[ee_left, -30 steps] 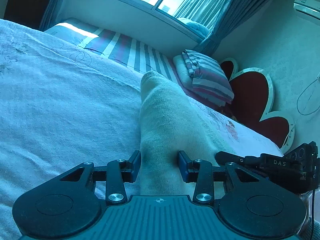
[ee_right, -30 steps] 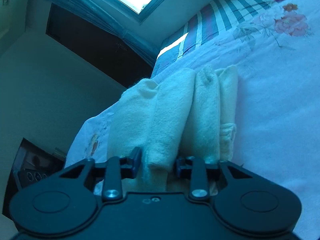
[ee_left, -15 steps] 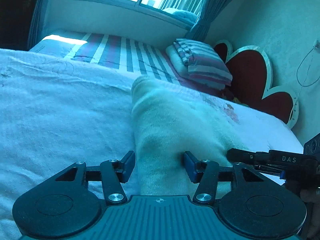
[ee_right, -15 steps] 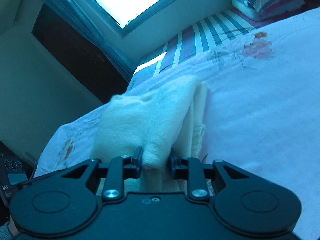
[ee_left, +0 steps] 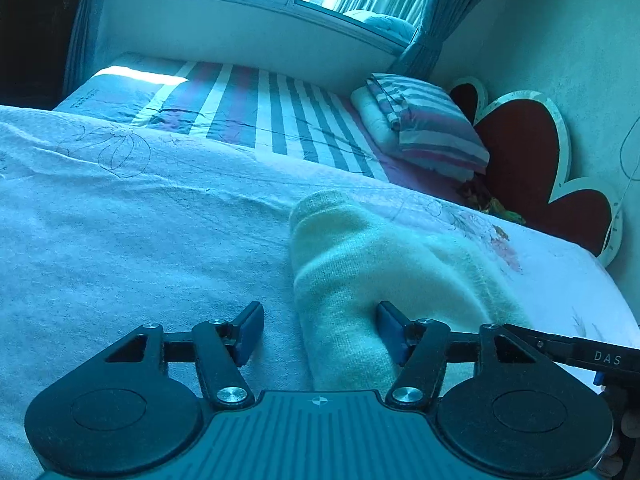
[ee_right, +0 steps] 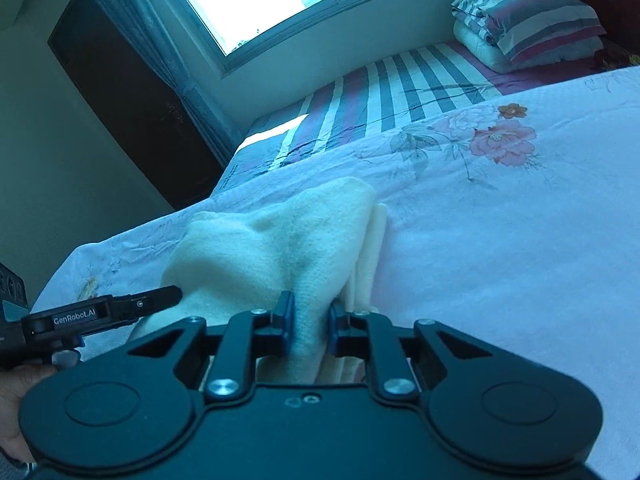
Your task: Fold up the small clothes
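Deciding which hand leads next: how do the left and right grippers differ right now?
The left gripper is opening, pads spread apart with one off the cream garment; the right gripper is closing, pinching a fold of it. Both point down at the same garment on the bed.

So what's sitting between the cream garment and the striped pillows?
In the left wrist view, floral bedsheet and striped sheet separate the cream garment from the striped pillows.

Left of the folded cream garment (ee_left: 372, 280) the bed (ee_left: 120, 248) was bare and flat, so a gripper could pass there. Beyond the garment, the striped pillow stack (ee_left: 424, 128) and the heart-shaped headboard (ee_left: 528, 152) closed the way. Just right of the garment, the right gripper (ee_right: 310, 320) stood in the way.
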